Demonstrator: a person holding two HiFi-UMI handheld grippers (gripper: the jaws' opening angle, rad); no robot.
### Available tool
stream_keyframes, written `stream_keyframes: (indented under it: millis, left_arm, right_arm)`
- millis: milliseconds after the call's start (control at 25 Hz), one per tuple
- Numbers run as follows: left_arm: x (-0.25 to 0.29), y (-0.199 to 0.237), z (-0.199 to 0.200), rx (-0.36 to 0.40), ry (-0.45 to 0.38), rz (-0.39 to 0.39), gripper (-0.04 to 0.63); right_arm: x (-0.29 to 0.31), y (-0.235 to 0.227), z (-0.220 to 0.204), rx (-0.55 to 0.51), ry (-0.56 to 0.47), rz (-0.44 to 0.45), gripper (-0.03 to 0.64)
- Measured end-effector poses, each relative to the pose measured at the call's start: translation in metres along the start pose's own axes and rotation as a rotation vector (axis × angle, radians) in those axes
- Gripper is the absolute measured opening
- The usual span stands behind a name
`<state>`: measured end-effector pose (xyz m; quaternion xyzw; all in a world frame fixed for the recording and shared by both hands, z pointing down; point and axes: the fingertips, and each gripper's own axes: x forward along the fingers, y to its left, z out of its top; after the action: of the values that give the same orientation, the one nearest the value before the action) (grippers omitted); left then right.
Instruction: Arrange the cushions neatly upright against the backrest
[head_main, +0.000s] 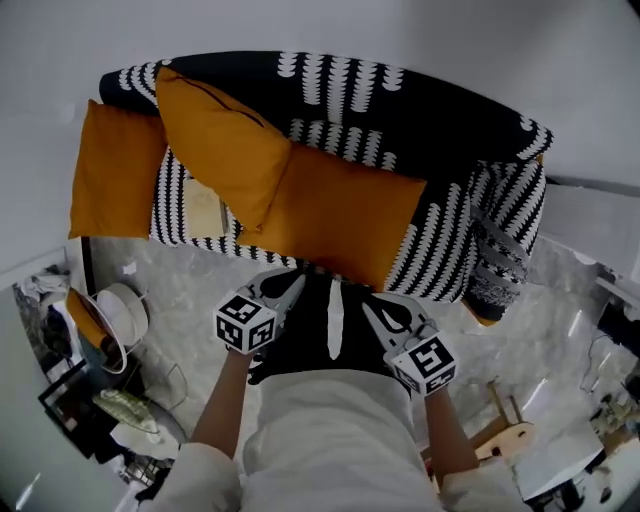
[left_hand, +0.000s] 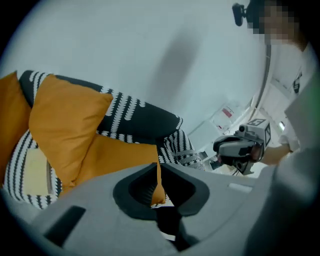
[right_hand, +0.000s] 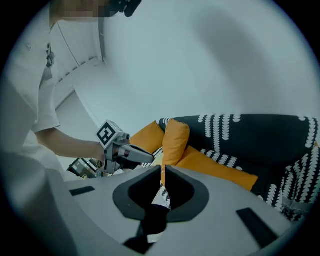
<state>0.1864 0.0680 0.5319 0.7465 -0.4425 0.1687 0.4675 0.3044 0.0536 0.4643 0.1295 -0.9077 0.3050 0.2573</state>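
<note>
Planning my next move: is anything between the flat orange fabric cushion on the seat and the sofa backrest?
Yes. The tilted orange fabric cushion leans over the left end of the flat orange cushion, in front of the black-and-white patterned backrest. Right of it, nothing visible intervenes.

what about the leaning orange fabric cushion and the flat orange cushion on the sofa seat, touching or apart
Touching. The head view shows the leaning orange fabric cushion resting on the flat orange cushion, no gap; the left gripper view agrees.
</note>
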Motion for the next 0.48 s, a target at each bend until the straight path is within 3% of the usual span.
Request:
stream_keyframes:
  millis: [80, 200, 280, 480]
  left_arm:
    - [0.014, 0.018, -0.019, -0.057, -0.016, 0.018, 0.033]
    - [0.038, 0.053, -0.054, -0.123, 0.031, 0.059, 0.191]
    - [0.053, 0.074, -0.075, -0.194, 0.043, 0.081, 0.218]
    - [0.089, 0.117, -0.119, -0.533, -0.066, 0.084, 0.326]
  right_arm:
    - [0.013, -0.004, -0.008, 0.010, 0.020, 0.024, 0.011]
    - [0.036, -0.009, -0.008, 0.012, 0.028, 0.041, 0.011]
    - [0.051, -0.014, -0.006, 0.025, 0.029, 0.047, 0.011]
    - [0.083, -0.021, -0.010, 0.013, 0.061, 0.099, 0.011]
